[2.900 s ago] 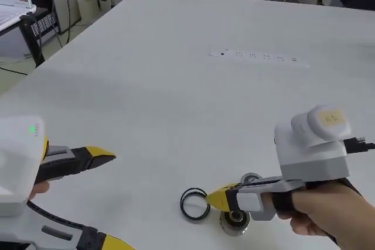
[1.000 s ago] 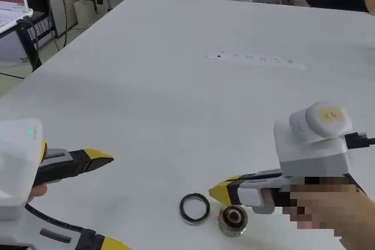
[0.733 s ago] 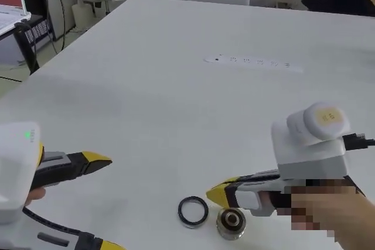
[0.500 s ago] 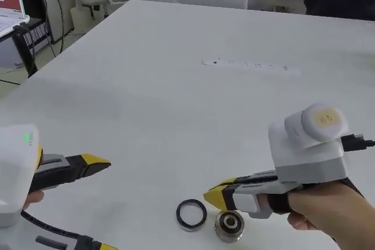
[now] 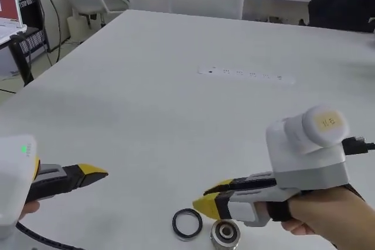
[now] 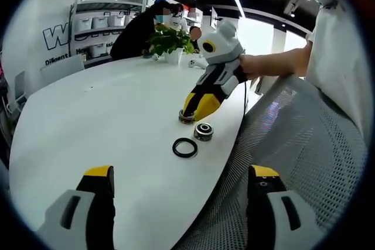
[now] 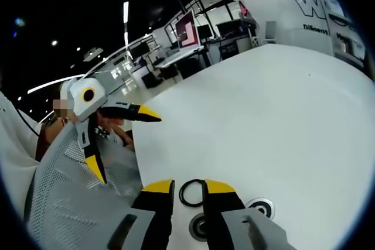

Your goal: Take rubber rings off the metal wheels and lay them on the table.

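Holding one claw in each hand, I work over the wide white table (image 5: 176,57), and I take the thin black rubber ring (image 5: 187,224) as my mark for all places. My left claw (image 6: 181,173) hovers well to the left of this ring and points toward it. Its yellow-tipped jaws are spread wide and carry nothing.

The ring itself lies flat on the table, free of any wheel, so I judge that at least one removal is done. Whether it is one ring or two lying on each other, I cannot tell.

Just to the right of the ring stands a small round metal wheel with a dark centre (image 5: 225,232), near the ring but not touching it. In the left gripper view a second metal wheel of the same kind (image 6: 186,116) sits a little behind the ring, right under the tip of my right claw (image 5: 202,199). This claw hangs just above the ring and to its right. Its jaws are narrow, with only a small gap, and they grip nothing.

If these two wheels carry more rubber, the pictures are too small to show it. I think each wheel needs a check before the task can be called finished.
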{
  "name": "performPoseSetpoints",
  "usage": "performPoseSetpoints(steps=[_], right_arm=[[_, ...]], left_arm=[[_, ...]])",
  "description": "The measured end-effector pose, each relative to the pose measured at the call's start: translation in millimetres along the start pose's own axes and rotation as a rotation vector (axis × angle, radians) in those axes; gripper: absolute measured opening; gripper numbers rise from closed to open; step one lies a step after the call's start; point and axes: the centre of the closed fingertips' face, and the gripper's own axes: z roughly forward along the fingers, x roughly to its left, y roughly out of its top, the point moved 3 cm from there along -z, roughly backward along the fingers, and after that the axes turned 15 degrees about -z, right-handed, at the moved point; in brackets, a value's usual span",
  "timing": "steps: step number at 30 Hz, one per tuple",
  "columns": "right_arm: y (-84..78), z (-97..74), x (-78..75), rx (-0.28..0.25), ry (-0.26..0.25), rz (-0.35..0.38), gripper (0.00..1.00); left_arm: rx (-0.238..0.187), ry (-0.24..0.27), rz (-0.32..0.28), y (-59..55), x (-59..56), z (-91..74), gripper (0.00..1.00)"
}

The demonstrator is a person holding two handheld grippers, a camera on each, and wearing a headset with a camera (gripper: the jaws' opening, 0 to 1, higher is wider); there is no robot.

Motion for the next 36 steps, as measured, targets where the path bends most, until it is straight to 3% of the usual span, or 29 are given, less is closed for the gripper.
performPoseSetpoints(steps=[14,19,25,36], right_arm=[[29.1,-19.0,14.2,-0.034,0.004,-0.117,0.36],[31.2,-22.9,19.6,-0.017,0.004,-0.175,0.42],[27.4,-29.1,23.6,0.042,-0.009,-0.289,0.48],[24.8,-45.6,24.1,0.053,-0.030,-0.348,0.58]], left_arm=[[0.005,-0.024,0.006,-0.1,-3.7,1.5,0.93],[0.003,-0.030,0.005,0.0,-4.2,2.0,0.94],[0.001,-0.031,0.008,0.4,-4.2,2.2,0.94],[-0.001,-0.029,0.011,0.7,-4.0,2.0,0.94]])
